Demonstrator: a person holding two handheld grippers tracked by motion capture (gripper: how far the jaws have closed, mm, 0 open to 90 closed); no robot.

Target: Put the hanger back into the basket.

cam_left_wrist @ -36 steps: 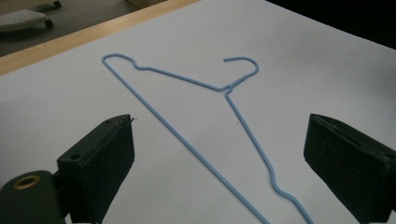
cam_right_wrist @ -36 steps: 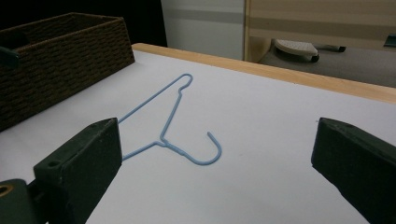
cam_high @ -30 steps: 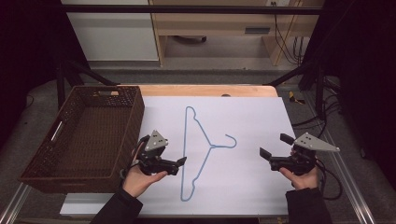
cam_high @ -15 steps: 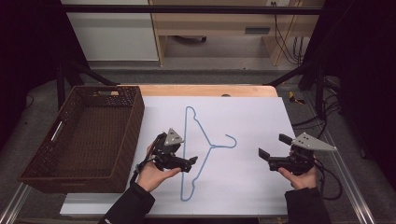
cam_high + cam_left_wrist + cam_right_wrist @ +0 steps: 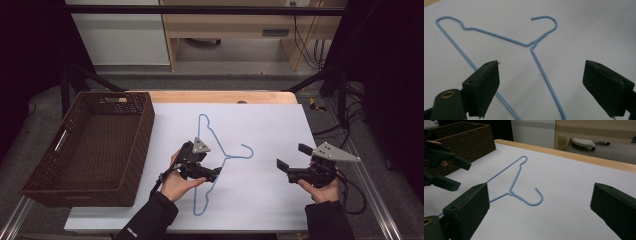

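A light blue wire hanger (image 5: 208, 129) lies flat on the white sheet (image 5: 272, 125), its hook pointing right. My left gripper (image 5: 216, 175) hovers low over the hanger's near arm, just left of the neck. Its jaws are open and have just been closing a little. In the left gripper view the hanger (image 5: 533, 44) runs on the sheet between the jaws of the left gripper (image 5: 541, 67), and no pad touches it. My right gripper (image 5: 294, 156) stands open and empty to the right of the hook. In the right gripper view, the right gripper (image 5: 540, 187) faces the hanger (image 5: 510, 192).
An empty dark wicker basket (image 5: 145, 125) stands at the left edge of the sheet. The table's wooden far edge (image 5: 220, 96) runs behind it. Bare sheet lies between the hook and the right gripper. The left gripper (image 5: 464, 176) appears at far left in the right gripper view.
The left hand has carried its gripper right and a little down, from beside the basket to over the hanger's arm. The right gripper has not moved.
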